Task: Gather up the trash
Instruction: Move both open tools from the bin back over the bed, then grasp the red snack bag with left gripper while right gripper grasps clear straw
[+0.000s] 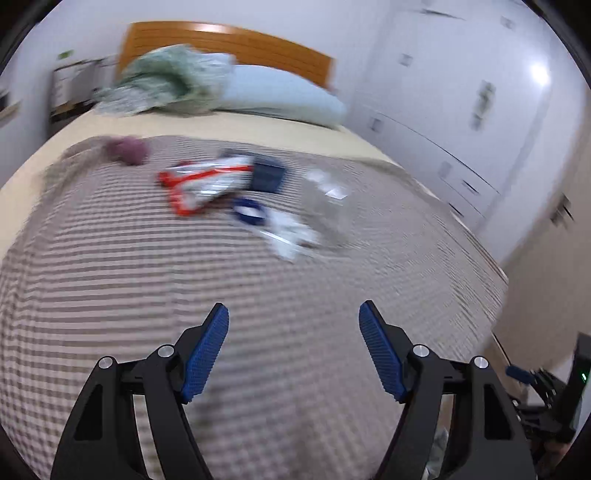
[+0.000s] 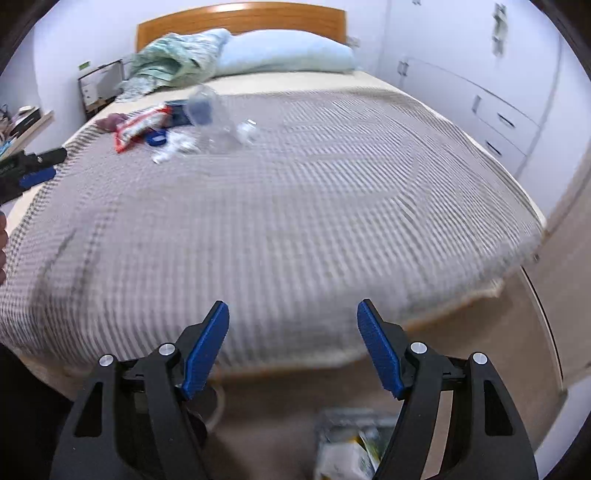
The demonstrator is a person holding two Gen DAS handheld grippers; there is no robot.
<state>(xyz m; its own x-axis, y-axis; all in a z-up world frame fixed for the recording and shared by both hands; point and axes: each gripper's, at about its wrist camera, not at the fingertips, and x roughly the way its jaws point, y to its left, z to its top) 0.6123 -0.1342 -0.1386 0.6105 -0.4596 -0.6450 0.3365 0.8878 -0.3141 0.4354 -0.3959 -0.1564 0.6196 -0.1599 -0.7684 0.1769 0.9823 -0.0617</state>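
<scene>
The left gripper (image 1: 293, 314) is held with its jaws apart; nothing is seen between the blue pads (image 1: 205, 354). It is positioned above the near part of the bed (image 1: 110, 295), which is covered by a striped grey-brown blanket (image 1: 258, 369). The right gripper (image 2: 291, 314) is likewise held with its jaws apart and empty, above the near edge of the bed, with the floor (image 2: 480, 332) visible below the fingers.

The trash is grouped on the blanket toward the head end of the bed, nearer its left edge as seen in the right wrist view. A red-and-white wrapper (image 1: 201, 181) is located there, with a dark blue packet (image 1: 267, 173) touching its right end. A blue ring-shaped item (image 1: 249, 214) lies just beside the wrapper, and white crumpled paper (image 1: 291, 236) lies next to the ring. A clear plastic bottle (image 2: 218, 122) lies beside these items. A purple object (image 1: 127, 149), too blurred to be identified, rests at the far left corner of the blanket.

Beyond the blanket, a pale blue pillow (image 2: 284, 51) and a bundled green cloth (image 2: 173, 59) are placed against the wooden headboard (image 2: 240, 18). A container with mixed contents (image 2: 347, 446) is seen on the floor at the foot of the bed.
</scene>
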